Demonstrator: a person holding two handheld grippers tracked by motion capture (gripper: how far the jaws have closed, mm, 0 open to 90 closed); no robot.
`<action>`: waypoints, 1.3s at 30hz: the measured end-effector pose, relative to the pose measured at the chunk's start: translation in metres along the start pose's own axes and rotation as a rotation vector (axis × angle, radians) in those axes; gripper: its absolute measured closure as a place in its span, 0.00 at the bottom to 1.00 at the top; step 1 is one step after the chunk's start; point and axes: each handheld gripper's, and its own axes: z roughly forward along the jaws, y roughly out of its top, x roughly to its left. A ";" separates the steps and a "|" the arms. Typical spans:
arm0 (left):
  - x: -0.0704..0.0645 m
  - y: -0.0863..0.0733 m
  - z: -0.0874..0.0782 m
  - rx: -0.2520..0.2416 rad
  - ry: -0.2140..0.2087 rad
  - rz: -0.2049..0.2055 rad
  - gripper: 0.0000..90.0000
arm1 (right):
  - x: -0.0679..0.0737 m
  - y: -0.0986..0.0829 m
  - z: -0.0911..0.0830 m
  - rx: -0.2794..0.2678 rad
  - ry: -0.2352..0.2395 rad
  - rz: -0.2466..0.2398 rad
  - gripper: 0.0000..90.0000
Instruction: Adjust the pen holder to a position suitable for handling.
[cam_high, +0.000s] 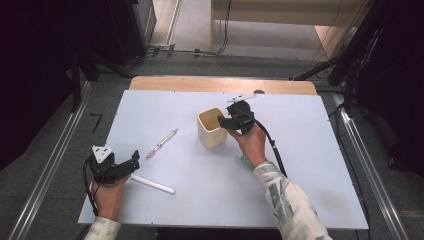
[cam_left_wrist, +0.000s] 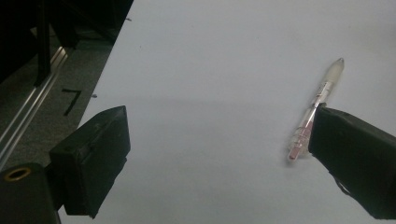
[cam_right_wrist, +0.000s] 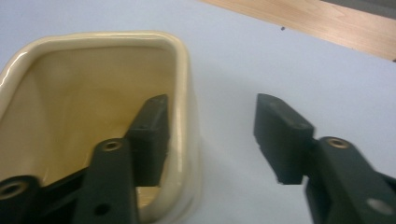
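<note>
A cream square cup (cam_high: 211, 129) stands upright near the middle of the white board (cam_high: 310, 165). My right gripper (cam_high: 223, 121) is open and straddles the cup's right wall. In the right gripper view one jaw is inside the cup (cam_right_wrist: 182, 70) and the other outside, with a gap beside the wall (cam_right_wrist: 212, 112). My left gripper (cam_high: 133, 159) is held low at the board's front left, open and empty (cam_left_wrist: 217, 121). A clear pen (cam_high: 162, 143) lies just ahead of it, beside the right jaw (cam_left_wrist: 317, 105). A white pen (cam_high: 153, 184) lies next to the left hand.
The board lies on a wooden table whose far edge (cam_high: 200, 83) shows behind it. A small green object (cam_high: 245, 161) peeks out beside the right wrist. Metal floor rails (cam_high: 50, 165) run along both sides, and cables lie on the floor beyond the table.
</note>
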 end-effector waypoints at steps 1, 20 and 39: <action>0.000 0.000 0.000 0.002 0.001 0.000 0.07 | -0.003 -0.001 -0.001 -0.003 0.015 0.018 0.45; -0.001 0.000 0.000 0.000 -0.004 0.002 0.07 | -0.004 -0.001 -0.008 -0.043 0.042 0.035 0.37; 0.000 0.001 -0.001 -0.004 -0.002 -0.003 0.07 | -0.012 -0.012 -0.051 -0.126 0.085 0.024 0.34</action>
